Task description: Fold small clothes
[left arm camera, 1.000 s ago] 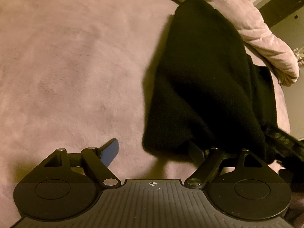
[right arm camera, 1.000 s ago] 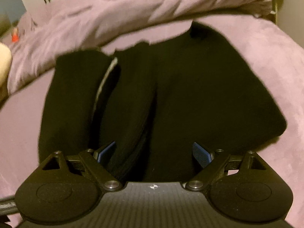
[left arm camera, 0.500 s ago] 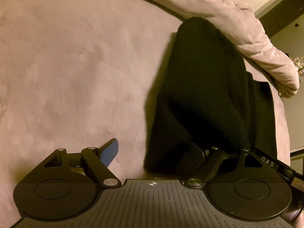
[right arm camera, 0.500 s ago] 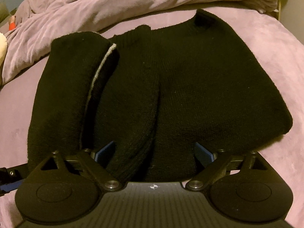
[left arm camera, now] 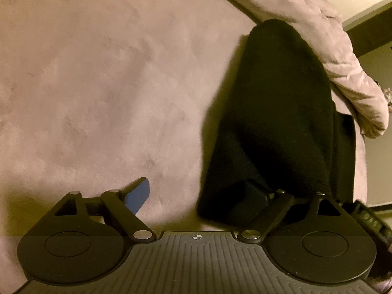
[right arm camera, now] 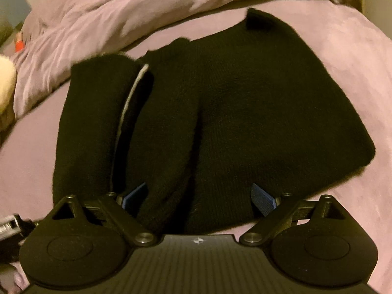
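A black knit garment [right arm camera: 232, 112] lies partly folded on a mauve bed; its left part is folded over and shows a thin pale edge. My right gripper [right arm camera: 198, 198] is open, its jaws straddling the garment's near edge. In the left wrist view the garment [left arm camera: 276, 122] lies to the right. My left gripper [left arm camera: 196, 196] is open; its left fingertip [left arm camera: 138, 194] is over bare bedding and its right fingertip [left arm camera: 252, 196] is against the garment's near left corner.
The mauve bed cover [left arm camera: 98, 85] stretches left of the garment. A bunched mauve duvet [right arm camera: 147, 7] lies along the far side, also in the left wrist view [left arm camera: 343, 56]. A pale object [right arm camera: 6, 78] sits at far left. The other gripper's body [right arm camera: 9, 225] shows low left.
Both views shifted slightly and are a little blurred. The garment sits a bit lower in the right wrist view than half a second ago. Both grippers stay open.
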`<state>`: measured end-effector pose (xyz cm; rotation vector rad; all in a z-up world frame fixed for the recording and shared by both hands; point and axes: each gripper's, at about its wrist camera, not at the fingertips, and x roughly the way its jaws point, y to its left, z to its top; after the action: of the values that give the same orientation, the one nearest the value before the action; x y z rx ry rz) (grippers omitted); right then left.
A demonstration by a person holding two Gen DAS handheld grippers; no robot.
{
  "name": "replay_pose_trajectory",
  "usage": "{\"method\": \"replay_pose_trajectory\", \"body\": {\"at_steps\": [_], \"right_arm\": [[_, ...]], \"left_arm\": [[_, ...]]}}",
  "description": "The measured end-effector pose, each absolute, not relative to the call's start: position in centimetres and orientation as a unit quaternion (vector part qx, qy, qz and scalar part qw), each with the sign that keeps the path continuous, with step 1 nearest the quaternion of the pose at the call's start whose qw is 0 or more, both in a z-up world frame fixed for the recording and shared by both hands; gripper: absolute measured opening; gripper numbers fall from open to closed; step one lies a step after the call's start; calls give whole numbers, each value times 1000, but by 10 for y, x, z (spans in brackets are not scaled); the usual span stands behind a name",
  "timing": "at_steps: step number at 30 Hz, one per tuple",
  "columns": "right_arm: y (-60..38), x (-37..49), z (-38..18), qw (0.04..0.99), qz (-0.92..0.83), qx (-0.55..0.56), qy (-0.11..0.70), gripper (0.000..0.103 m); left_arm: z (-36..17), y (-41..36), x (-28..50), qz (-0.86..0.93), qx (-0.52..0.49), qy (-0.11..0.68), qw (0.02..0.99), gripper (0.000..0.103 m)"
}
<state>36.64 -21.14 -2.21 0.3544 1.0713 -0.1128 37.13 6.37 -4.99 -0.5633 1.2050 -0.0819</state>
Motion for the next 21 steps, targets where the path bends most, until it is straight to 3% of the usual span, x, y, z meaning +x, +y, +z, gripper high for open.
{"method": "replay_pose_trajectory", "body": {"at_steps": [6, 12, 21], "right_arm": [[-232, 366, -20, 830, -37, 269, 488, 92], [-197, 381, -38, 822, -50, 142, 549, 93], [-211, 386, -20, 824, -7, 233, 516, 93]], "left_arm": [[-54, 56, 377, -42, -256, 565, 783, 95], [-54, 45, 383, -40, -229, 575, 785, 96], [-58, 43, 389, -43, -229, 584, 778, 99]]}}
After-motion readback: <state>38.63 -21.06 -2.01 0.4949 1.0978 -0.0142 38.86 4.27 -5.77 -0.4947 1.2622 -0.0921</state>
